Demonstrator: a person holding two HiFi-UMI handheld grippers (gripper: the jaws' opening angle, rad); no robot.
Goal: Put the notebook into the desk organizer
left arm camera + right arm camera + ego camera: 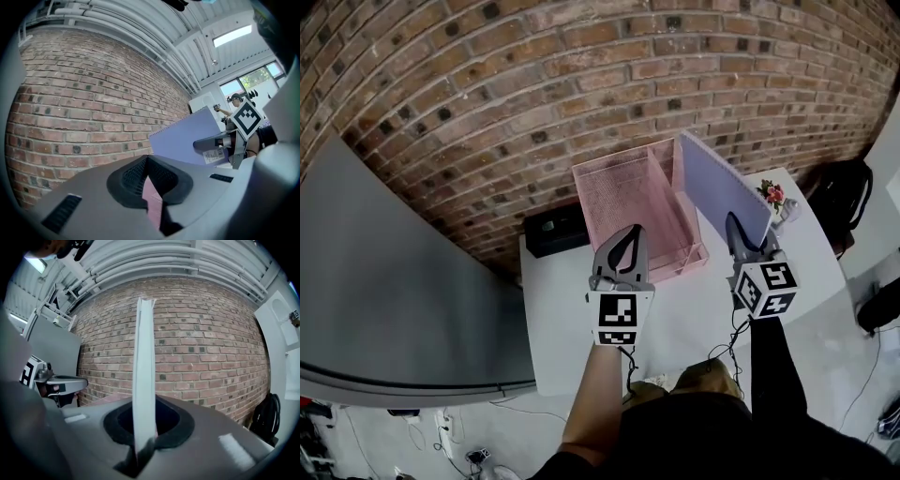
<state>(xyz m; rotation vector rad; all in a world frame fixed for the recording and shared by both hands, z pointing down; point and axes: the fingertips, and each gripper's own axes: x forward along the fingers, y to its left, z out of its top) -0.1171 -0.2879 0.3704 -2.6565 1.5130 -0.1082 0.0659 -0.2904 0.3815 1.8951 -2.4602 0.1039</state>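
Note:
A lavender spiral notebook (722, 187) stands on edge above the right side of the pink mesh desk organizer (623, 192). My right gripper (739, 234) is shut on its near lower edge; in the right gripper view the notebook (143, 357) rises edge-on from between the jaws of the right gripper (143, 430). My left gripper (621, 251) hovers in front of the organizer, its jaw tips meeting with nothing between them. In the left gripper view, the left gripper (146, 161) looks toward the notebook (185, 140) and the right gripper (220, 140).
The organizer sits on a white table (562, 319) against a brick wall. A black box (555, 230) lies left of the organizer. A small flower ornament (772, 194) stands at the far right. A black bag (839, 202) is on the floor, and a grey panel (384, 281) is to the left.

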